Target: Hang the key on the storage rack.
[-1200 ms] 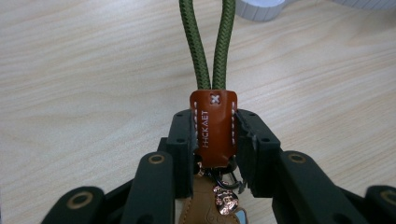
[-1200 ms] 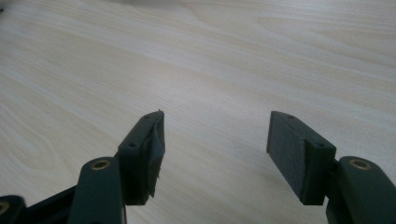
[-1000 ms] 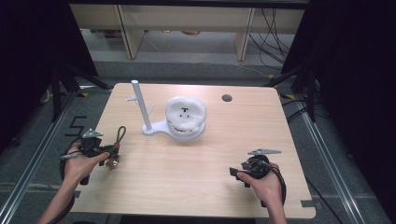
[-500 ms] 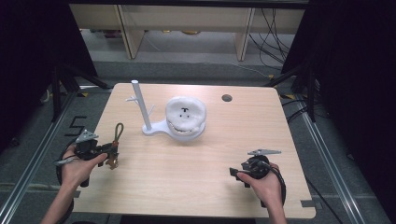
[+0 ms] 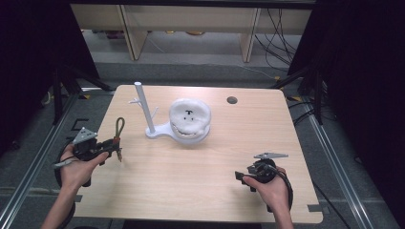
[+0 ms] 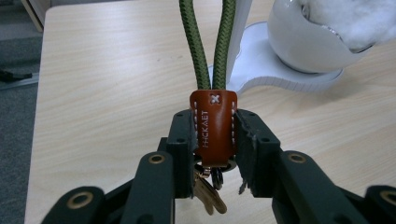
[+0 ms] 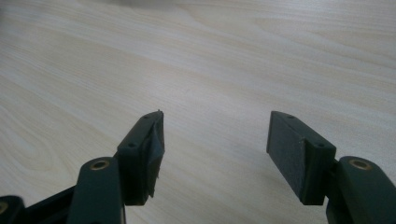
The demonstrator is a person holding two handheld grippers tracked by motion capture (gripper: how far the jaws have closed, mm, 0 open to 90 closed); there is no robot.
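Note:
A key ring with a brown leather tab (image 6: 212, 123), a green cord loop (image 6: 205, 46) and brass keys (image 6: 208, 193) hangs between the jaws of my left gripper (image 6: 214, 140), which is shut on the tab. From above, the left gripper (image 5: 113, 144) hovers over the table's left side and the green loop (image 5: 118, 126) points toward a white peg stand (image 5: 143, 109). The stand's post (image 6: 243, 28) rises just behind the loop. My right gripper (image 5: 239, 175) stays low near the front right; its jaws (image 7: 215, 140) are open over bare wood.
A white fluffy ball with a small face (image 5: 190, 114) sits in a white bowl (image 6: 308, 51) on the stand's base (image 5: 160, 131). A round cable hole (image 5: 232, 100) lies at the back right of the wooden table (image 5: 200, 191). Shelving and cables stand beyond the far edge.
The left hand has lifted the key ring a little higher off the table. The right hand has not moved.

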